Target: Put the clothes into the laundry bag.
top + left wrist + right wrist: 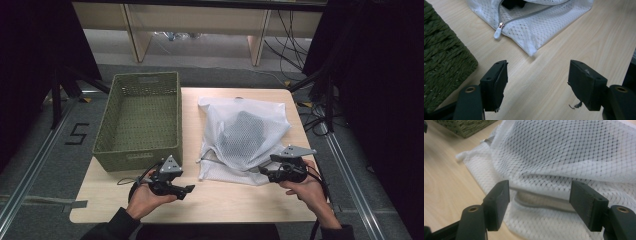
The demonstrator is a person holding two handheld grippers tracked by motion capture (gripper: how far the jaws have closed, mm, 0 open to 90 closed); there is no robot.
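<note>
A white mesh laundry bag [240,135] lies on the wooden table [220,200], with something dark inside it. Its grey zipper and white pull tab [497,33] face the table's front, partly unzipped. My left gripper [189,189] is held open just above the table, left of the bag's near corner [531,51]. Close against the bag's near right edge, my right gripper [262,171] is open, its jaws standing either side of the mesh [564,157] and the zipper seam [541,203].
A green woven basket [138,120] stands empty on the table's left side, its corner [444,62] near my left gripper. Black curtains and cables surround the table; shelving legs stand behind.
</note>
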